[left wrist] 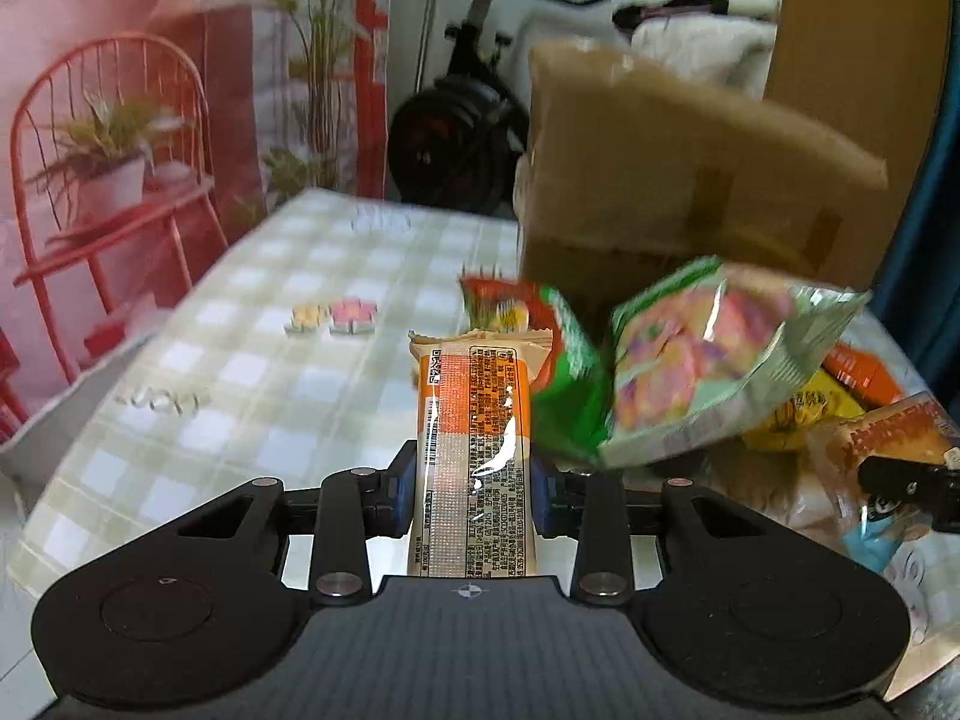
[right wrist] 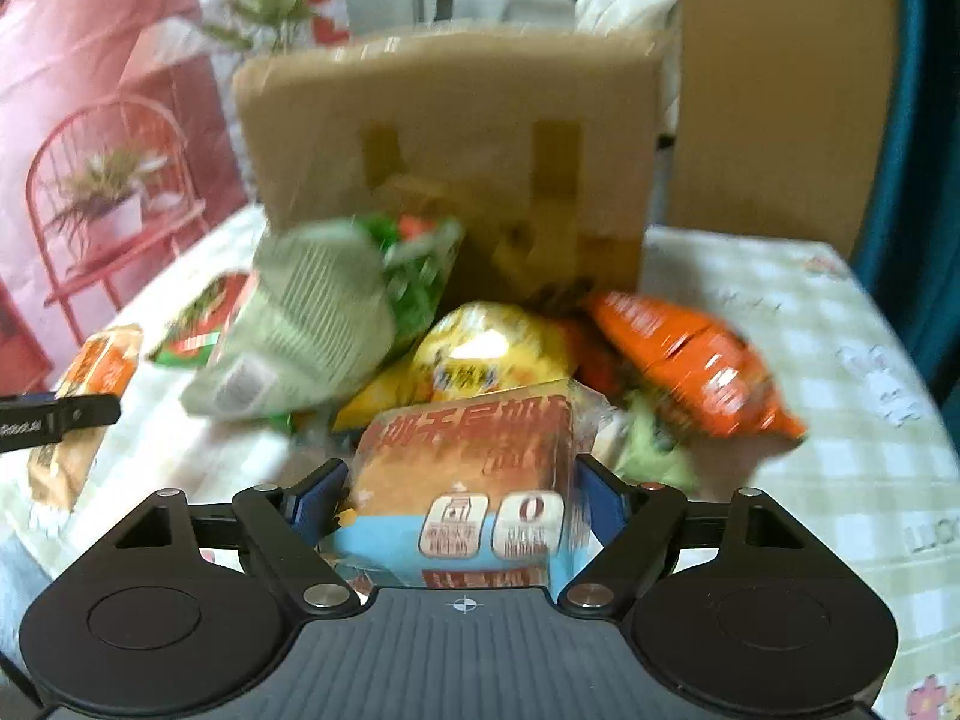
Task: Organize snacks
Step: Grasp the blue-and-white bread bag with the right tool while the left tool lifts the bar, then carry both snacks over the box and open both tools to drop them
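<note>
My left gripper (left wrist: 471, 492) is shut on a long orange-and-white snack bar packet (left wrist: 474, 408), which sticks out forward between the blue pads above the checked tablecloth (left wrist: 240, 372). My right gripper (right wrist: 462, 498) is shut on a wrapped bread pack (right wrist: 468, 450) with an orange top and a blue lower band. A heap of snacks lies just beyond it: a pale green packet (right wrist: 312, 330), a yellow bag (right wrist: 492, 348) and an orange bag (right wrist: 690, 360). In the left wrist view the green packet (left wrist: 690, 360) looks blurred, to the right of the bar.
A cardboard box (right wrist: 450, 138) lies on its side behind the heap, open toward me. A red-and-green packet (right wrist: 204, 318) lies at the heap's left. Two small flower-shaped pieces (left wrist: 333, 318) sit on the cloth to the left. A tall brown panel (right wrist: 780, 90) stands at back right.
</note>
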The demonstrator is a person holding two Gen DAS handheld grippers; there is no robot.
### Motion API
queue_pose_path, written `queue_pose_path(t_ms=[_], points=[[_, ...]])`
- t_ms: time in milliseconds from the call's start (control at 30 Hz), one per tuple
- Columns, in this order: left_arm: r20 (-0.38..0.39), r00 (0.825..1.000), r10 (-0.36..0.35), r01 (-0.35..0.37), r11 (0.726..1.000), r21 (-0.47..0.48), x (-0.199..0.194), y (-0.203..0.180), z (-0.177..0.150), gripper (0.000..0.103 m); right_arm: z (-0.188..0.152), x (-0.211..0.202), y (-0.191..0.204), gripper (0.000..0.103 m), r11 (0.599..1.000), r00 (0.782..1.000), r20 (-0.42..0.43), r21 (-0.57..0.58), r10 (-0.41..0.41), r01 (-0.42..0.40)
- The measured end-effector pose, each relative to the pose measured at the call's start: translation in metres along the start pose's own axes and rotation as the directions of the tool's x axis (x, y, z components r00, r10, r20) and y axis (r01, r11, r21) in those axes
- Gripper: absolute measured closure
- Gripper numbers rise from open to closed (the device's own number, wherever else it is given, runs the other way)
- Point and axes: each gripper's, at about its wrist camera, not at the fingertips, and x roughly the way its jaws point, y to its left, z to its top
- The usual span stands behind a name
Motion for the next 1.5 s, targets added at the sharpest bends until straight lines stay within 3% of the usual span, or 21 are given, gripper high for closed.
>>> queue_pose_path(t_ms=[433,800,900,1033,1267,1300,1333,1400,1500], points=[[0.155,0.988,-0.026,0.024,1.0,0.019,-0.023,-0.011,0.051,0.065,0.051,-0.045,-0.026,0.027,1.0,0.976,0.217,0.021,-0.007,0.003],[0.277,0.95,-0.143,0.114,0.986,0.118,-0.008,-0.058,0.152,0.065,0.164,-0.039,-0.049,0.027,0.999,0.92,0.392,-0.016,-0.02,0.028],[0.273,0.947,-0.172,0.136,0.98,0.145,0.013,-0.074,0.178,0.065,0.194,-0.017,-0.053,0.027,0.999,0.918,0.397,-0.035,-0.024,0.041],[0.215,0.96,-0.181,0.151,0.977,0.149,0.057,-0.093,0.212,0.065,0.226,0.028,-0.058,0.027,0.999,0.932,0.361,-0.031,-0.024,0.038],[0.138,0.976,-0.171,0.153,0.979,0.133,0.118,-0.103,0.241,0.065,0.241,0.093,-0.06,0.026,0.999,0.96,0.281,0.051,0.0,-0.015],[0.136,0.975,-0.175,0.158,0.979,0.127,0.124,-0.103,0.242,0.061,0.242,0.099,-0.062,0.025,0.998,0.965,0.262,0.065,0.01,-0.028],[0.137,0.975,-0.177,0.161,0.979,0.123,0.127,-0.101,0.242,0.048,0.238,0.101,-0.062,0.024,0.997,0.968,0.251,0.074,0.013,-0.033],[0.142,0.975,-0.171,0.156,0.981,0.114,0.127,-0.095,0.241,0.033,0.236,0.102,-0.064,0.021,0.996,0.967,0.253,0.084,0.02,-0.043],[0.155,0.972,-0.18,0.163,0.98,0.114,0.113,-0.083,0.237,0.033,0.23,0.09,-0.066,0.017,0.995,0.961,0.273,0.082,0.04,-0.065]])
